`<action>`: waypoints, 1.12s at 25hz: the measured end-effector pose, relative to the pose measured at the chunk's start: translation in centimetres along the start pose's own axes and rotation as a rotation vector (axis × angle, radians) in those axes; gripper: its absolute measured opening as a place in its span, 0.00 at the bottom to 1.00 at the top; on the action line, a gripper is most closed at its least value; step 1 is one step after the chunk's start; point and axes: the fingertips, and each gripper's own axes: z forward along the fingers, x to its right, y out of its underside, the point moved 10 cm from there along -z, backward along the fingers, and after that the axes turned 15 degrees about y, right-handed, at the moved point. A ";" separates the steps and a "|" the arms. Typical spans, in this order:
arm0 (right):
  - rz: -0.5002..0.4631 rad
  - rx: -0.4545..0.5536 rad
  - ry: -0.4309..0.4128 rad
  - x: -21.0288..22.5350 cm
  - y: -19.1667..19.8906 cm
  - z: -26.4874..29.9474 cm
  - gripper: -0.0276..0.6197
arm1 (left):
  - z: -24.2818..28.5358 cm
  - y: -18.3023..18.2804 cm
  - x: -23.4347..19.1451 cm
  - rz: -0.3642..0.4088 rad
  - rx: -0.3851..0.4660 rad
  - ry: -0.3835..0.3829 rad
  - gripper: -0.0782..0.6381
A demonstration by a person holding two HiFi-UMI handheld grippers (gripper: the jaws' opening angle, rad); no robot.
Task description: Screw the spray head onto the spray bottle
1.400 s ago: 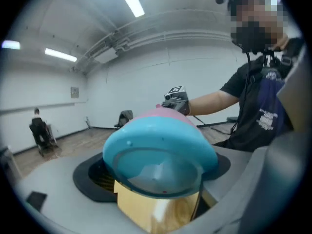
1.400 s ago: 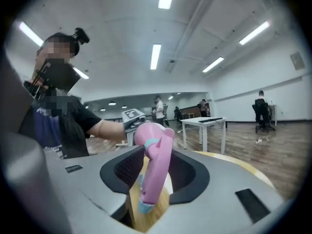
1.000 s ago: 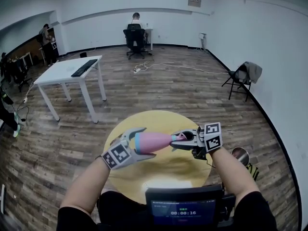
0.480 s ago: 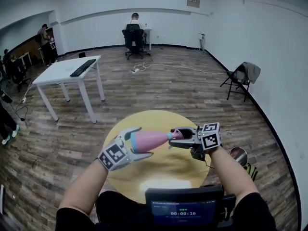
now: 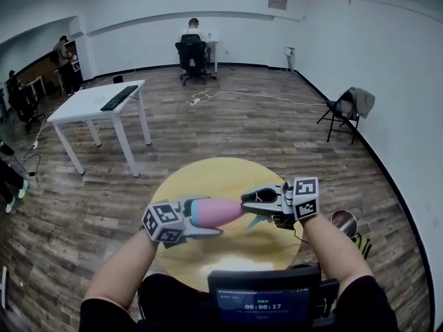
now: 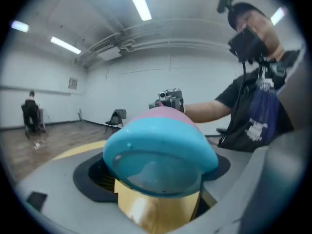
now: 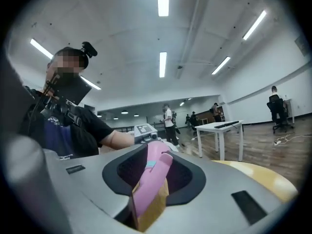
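Observation:
Above the round yellow table point(image 5: 208, 175) a spray bottle point(image 5: 216, 211) with a pink body and blue base lies level, neck pointing right. My left gripper point(image 5: 208, 217) is shut on its base end; in the left gripper view the blue base point(image 6: 161, 155) fills the space between the jaws. At the neck, my right gripper point(image 5: 250, 207) has its jaws closing on the pink spray head point(image 5: 255, 218), whose teal part hangs below. In the right gripper view the pink spray head point(image 7: 153, 179) lies between the jaws, pressed against the yellow pad.
On the wooden floor to the far left stands a white table point(image 5: 97, 102) with a keyboard. At the right wall is a folding chair point(image 5: 349, 113) with a jacket, and a person sits in an office chair point(image 5: 194, 50) at the back. A round metal object point(image 5: 344, 221) lies beside my right arm.
The right jaws opened off the spray head half a second ago and have closed round it again. The left gripper has rolled, its marker cube now turned, and the bottle sits slightly lower.

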 end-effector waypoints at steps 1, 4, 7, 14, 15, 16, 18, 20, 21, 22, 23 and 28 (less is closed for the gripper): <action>0.005 0.016 -0.017 -0.1 -0.3 -0.1 0.23 | 0.0 0.0 -0.1 -0.066 0.030 0.048 0.82; 0.000 0.042 -0.026 -0.2 -0.2 -0.6 0.24 | 0.4 -0.5 -0.2 -0.147 0.037 0.105 0.82; 0.024 0.040 0.087 0.5 0.4 -0.8 0.26 | 0.2 -1.3 0.0 -0.029 -0.038 -0.011 0.82; 0.240 -0.067 0.085 2.2 2.1 -0.9 0.57 | -0.8 -3.0 1.3 0.417 -0.116 -0.301 0.83; 0.194 -0.077 0.069 1.6 2.0 -0.6 0.57 | -0.5 -3.1 1.3 0.442 -0.136 -0.302 0.83; 0.147 -0.073 0.062 1.2 1.8 -0.3 0.45 | -0.2 -3.1 1.4 0.460 -0.154 -0.300 0.83; 0.086 -0.026 0.043 0.7 1.2 -0.1 0.30 | -0.3 -2.8 1.2 0.436 -0.141 -0.272 0.83; 0.044 0.018 0.021 0.4 0.7 -0.1 0.27 | -0.6 -2.4 0.7 0.311 -0.076 -0.192 0.83; 0.017 0.020 0.023 0.2 0.6 -0.2 0.27 | -0.7 -2.2 0.3 0.238 -0.050 -0.146 0.83; -0.010 0.010 0.030 0.1 0.5 -0.2 0.27 | -0.8 -2.1 0.0 0.177 -0.036 -0.109 0.82; -0.032 -0.006 0.039 0.0 0.5 -0.2 0.27 | -0.8 -2.1 -0.2 0.125 -0.034 -0.079 0.82; -0.013 -0.049 0.097 0.2 1.5 -0.1 0.30 | -0.6 -2.1 -0.6 0.023 -0.080 -0.052 0.82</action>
